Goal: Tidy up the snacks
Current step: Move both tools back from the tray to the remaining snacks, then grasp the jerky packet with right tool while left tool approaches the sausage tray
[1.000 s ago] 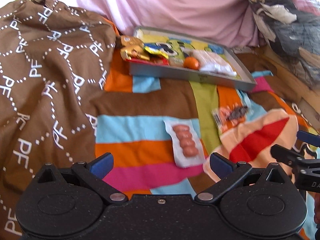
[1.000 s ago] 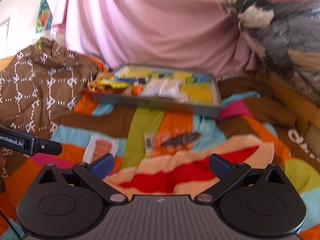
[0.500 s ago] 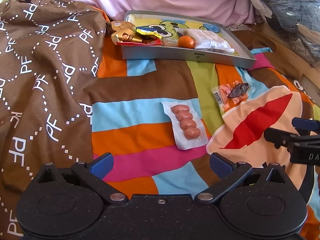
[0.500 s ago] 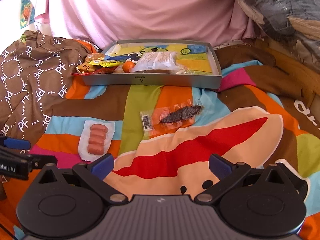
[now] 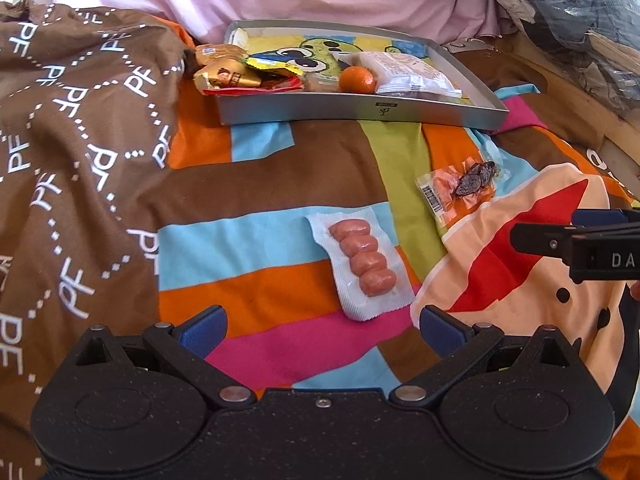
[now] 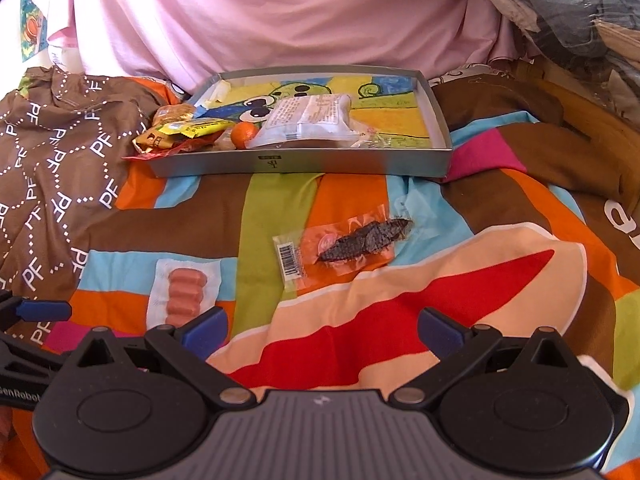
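Four pink sausages [image 5: 363,256], white pack

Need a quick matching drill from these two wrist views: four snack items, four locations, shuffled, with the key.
Items
1. white pack of four pink sausages
2. clear orange packet with dark dried fish
3. small orange fruit
4. gold foil wrapper

Places
A. hanging over the grey tray's left corner
B. inside the tray, beside a white bag
C. on the blanket, ahead of the left jaws
D. on the blanket, ahead of the right jaws

Pairs: 1-C, 2-D, 3-B, 4-A
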{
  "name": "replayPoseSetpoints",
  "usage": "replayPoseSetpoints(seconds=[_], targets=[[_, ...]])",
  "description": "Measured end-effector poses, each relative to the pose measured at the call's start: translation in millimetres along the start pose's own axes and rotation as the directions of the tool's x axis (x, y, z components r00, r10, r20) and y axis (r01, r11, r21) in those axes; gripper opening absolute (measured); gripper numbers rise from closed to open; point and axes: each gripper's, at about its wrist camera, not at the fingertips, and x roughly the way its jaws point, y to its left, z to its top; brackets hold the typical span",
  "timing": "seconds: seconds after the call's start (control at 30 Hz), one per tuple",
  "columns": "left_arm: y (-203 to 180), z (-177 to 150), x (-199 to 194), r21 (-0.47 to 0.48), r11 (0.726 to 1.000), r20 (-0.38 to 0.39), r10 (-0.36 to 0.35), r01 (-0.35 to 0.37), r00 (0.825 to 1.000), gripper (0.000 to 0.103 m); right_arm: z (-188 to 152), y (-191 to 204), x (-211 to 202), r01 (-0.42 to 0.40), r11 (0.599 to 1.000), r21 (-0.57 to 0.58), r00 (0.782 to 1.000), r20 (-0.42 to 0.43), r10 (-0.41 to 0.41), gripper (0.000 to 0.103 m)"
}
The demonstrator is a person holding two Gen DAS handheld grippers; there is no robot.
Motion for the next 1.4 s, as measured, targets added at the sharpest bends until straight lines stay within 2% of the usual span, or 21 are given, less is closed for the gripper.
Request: replayPoseSetpoints(seconds=[0.33, 0.53, 0.73, 0.97, 1.1, 1.27, 1.4], targets=[[-18, 11, 29, 0.028, 0.999, 0.0, -0.033, 0.033, 0.999, 0.102, 36, -9, 31, -0.016, 1.0, 0.02, 0.996, -0.083, 0.017, 0.103], [-31, 17, 52, 0.048, 0.998, -0.014, -0.029, 0.03, 0.999, 0.102, 66, -27, 66, -0.03, 0.992, 0.123, 0.988, -0.147, 0.048, 0.103], [-37, 17, 70, 0.066, 0.998, -0.041, 0.003, 0.0, 0.999, 0.102, 75, -50, 106, 0.016, 0.936, 0.351, 0.969, -0.236, 0.072, 0.103], [-50, 16, 85, 0.214, 0.975, -0.015, 0.066, -0.061, 0.998, 0.102, 77, -60, 128, 0.086, 0.863, 0.499, 0.974, -0.223, 0.032, 0.103], [-45, 20, 86, 0.253, 0.966, -0.021, 0.055, -0.048, 0.998, 0.102, 73, -60, 134, 0.142, 0.834, 0.534, 0.976, -0.217, -0.027, 0.092], [-29, 22, 78, 0.267, 0.964, -0.035, 0.025, -0.015, 0.999, 0.09, 69, -49, 130, 0.15, 0.861, 0.485, 0.979, -0.192, -0.062, 0.075], [-16, 19, 68, 0.295, 0.956, -0.042, 0.002, 0.011, 0.999, 0.08, 65, -43, 126, 0.125, 0.884, 0.45, 0.983, -0.174, -0.05, 0.064]])
